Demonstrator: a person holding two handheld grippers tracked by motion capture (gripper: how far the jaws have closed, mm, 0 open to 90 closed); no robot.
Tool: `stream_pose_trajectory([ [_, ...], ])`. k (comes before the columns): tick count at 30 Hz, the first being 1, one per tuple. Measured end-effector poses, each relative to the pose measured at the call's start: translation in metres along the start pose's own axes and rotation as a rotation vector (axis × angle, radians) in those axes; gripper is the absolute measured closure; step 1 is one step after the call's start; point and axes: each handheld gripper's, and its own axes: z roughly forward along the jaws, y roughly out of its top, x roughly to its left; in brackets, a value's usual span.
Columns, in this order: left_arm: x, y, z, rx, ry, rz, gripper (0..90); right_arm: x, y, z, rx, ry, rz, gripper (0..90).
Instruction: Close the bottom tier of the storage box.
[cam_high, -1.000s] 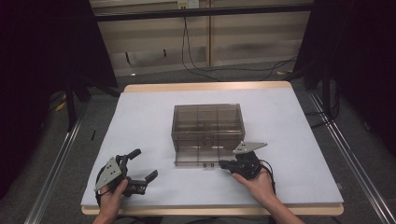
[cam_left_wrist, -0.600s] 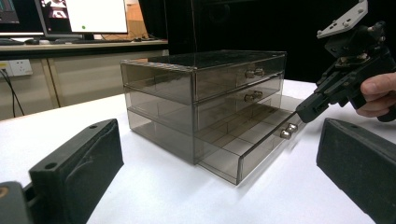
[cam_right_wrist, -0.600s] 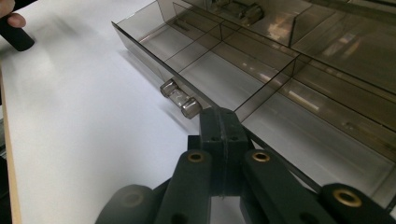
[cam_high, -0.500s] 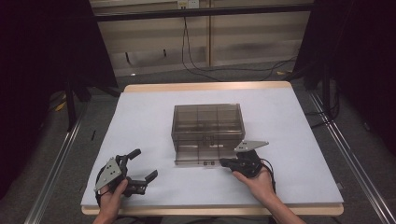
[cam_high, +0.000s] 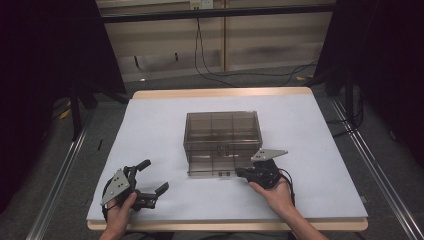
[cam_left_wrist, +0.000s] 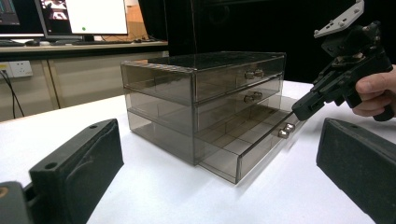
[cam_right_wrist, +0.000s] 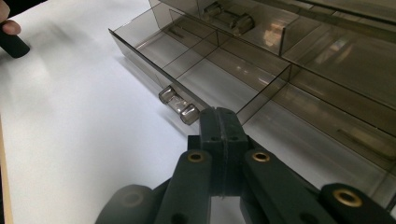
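Note:
A smoky clear three-drawer cabinet (cam_high: 222, 131) stands in the middle of the white table. Its bottom drawer (cam_high: 212, 170) is pulled partly out, and its compartments look empty. My right gripper (cam_high: 241, 173) is shut with nothing between its jaws. In the right gripper view its tip (cam_right_wrist: 220, 120) sits at the open drawer's front wall, just beside the clear knob (cam_right_wrist: 179, 106). My left gripper (cam_high: 154, 176) rests open near the table's front left, apart from the cabinet, with its wide black pads (cam_left_wrist: 81, 156) framing the cabinet.
The two upper drawers (cam_left_wrist: 243, 86) are closed. The white table top (cam_high: 320, 130) has bare room all around the cabinet. Cables (cam_high: 215, 70) hang behind the table's far edge, and metal rails (cam_high: 60, 170) run along both sides.

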Motion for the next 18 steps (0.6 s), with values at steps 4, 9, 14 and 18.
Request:
stream_pose_trajectory([
  [4, -0.0002, 0.0, -0.0002, -0.002, 0.005, 0.0, 0.4, 0.0003, -0.0001, 0.0007, 0.001, -0.002, -0.007, 90.0],
  [9, -0.0001, 0.0, -0.0004, -0.002, 0.005, 0.0, 0.4, -0.0002, 0.0004, 0.0016, 0.0, -0.005, -0.01, 90.0],
  [14, -0.0002, 0.0, -0.0004, -0.003, 0.005, 0.002, 0.4, -0.0006, -0.0002, 0.0027, 0.008, -0.011, -0.006, 90.0],
  [18, -0.0003, 0.0, -0.0004, -0.002, 0.005, 0.003, 0.4, -0.0005, 0.0002, 0.0033, 0.009, -0.012, -0.006, 90.0],
])
